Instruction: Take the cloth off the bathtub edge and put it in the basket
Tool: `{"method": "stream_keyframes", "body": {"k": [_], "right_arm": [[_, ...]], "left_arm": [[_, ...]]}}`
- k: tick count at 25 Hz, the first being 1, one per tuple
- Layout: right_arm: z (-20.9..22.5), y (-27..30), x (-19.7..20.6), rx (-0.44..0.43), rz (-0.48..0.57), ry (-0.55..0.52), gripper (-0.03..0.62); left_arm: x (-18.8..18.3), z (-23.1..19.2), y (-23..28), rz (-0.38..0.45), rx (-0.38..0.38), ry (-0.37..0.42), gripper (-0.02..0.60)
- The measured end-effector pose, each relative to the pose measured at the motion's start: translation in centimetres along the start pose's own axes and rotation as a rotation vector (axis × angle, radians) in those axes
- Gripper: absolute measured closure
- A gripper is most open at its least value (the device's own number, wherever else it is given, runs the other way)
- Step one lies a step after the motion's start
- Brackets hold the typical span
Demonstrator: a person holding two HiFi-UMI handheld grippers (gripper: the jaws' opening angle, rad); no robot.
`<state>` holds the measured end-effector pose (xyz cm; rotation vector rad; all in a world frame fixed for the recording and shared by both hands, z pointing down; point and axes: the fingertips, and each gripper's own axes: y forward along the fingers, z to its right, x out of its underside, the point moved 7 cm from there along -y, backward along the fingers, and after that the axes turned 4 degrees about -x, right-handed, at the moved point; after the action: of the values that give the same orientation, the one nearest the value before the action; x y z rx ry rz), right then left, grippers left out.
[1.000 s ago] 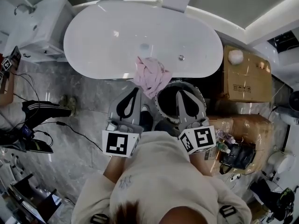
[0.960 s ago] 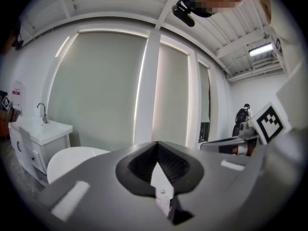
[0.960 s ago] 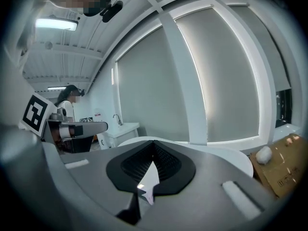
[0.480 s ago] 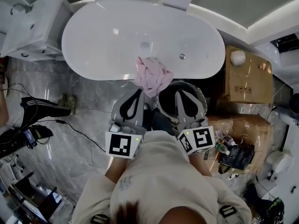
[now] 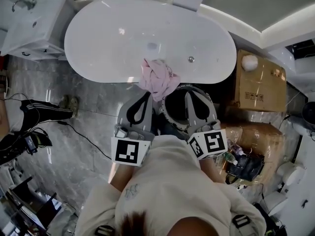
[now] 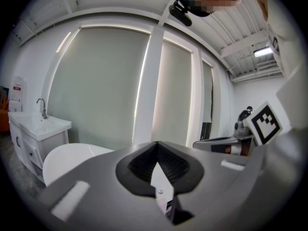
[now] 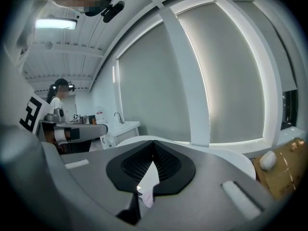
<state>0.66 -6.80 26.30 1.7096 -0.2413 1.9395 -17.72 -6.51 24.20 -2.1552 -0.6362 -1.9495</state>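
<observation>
Head view puts the pink cloth (image 5: 158,78) draped over the near rim of the white bathtub (image 5: 98,53), with part of it hanging down the outer wall toward the marble floor, so the pick is not yet made. My left gripper (image 5: 146,96) points up at the hanging folds with its tip just beside them; I cannot tell whether it touches them. I judge it the better placed of the two for the pick. My right gripper (image 5: 187,95) hangs over the round basket (image 5: 203,91), which stands on the floor close against the tub and just right of the cloth, so the carry should be short. Left gripper view shows my fingers (image 6: 106,191) pressed together with nothing between them, only tub white showing through the hollow behind the tips. Right gripper view shows the same, fingers together and empty. A sliver of pink low in the gap is, I think, the cloth lying beyond rather than anything gripped. Either pair must part before it can bite the fabric, and the loose bunch at the rim looks the easiest hold
</observation>
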Motion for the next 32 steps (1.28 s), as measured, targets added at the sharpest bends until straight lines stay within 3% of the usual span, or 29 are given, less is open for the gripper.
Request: {"method": "stream_keyframes", "body": {"k": [19,32], "right_arm": [[-0.8,0.6,-1.4,-0.049,0.012,-0.014,0.595],[-0.8,0.8,-1.8,-0.056,0.022,-0.021,0.595]], "left_arm": [[-1.0,-1.2,-0.5,0.016,-0.041,0.037,0.538],[-1.6,-1.1,-0.5,0.031,-0.056,0.007,0.538]]}}
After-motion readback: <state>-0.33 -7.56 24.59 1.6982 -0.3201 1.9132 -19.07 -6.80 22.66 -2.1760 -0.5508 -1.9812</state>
